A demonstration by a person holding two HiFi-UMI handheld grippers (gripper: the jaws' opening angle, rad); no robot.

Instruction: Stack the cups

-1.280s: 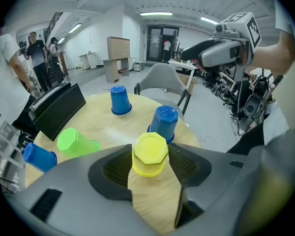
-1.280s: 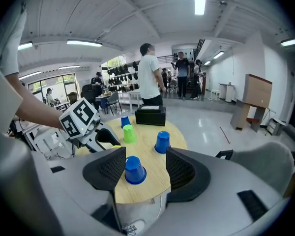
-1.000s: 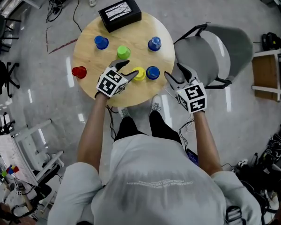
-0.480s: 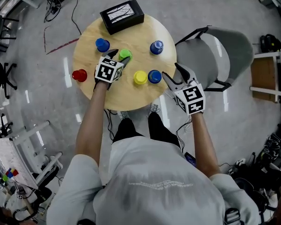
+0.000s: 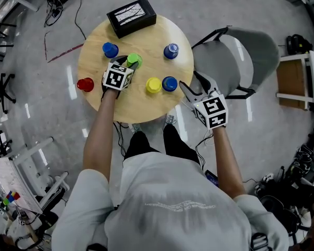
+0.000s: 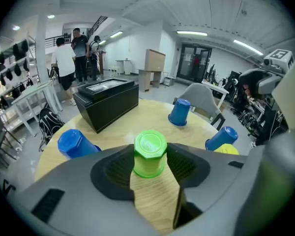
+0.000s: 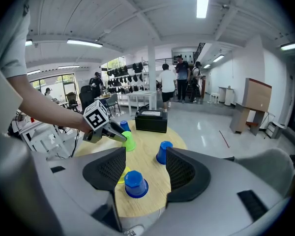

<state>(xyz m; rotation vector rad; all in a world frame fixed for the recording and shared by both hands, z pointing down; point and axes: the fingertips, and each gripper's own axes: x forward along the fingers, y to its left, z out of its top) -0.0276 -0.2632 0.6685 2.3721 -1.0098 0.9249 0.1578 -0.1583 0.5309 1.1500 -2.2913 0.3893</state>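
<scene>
On the round wooden tabletop (image 5: 138, 106): five cups, all mouth-down, insides hidden. Green cup (image 5: 134, 61) left of centre, standing on its rim, clasped between the pads of the left tool (image 5: 130, 64), jaws just drawn in against both its sides. Just beyond that tool, far-left blue cup (image 5: 110, 49); across from it, far-right blue cup (image 5: 170, 50). Nearer, yellow cup (image 5: 153, 85) and near blue cup (image 5: 169, 83) just beside each other. A sixth, red cup (image 5: 85, 84), likewise inverted, at the tabletop's left rim. No cup on another yet. Black box (image 5: 131, 16) at the far edge, closed, contents unseen. Right tool (image 5: 190, 82) off the near-right edge, jaws wide apart, nothing held, aimed at the near blue cup just ahead.
</scene>
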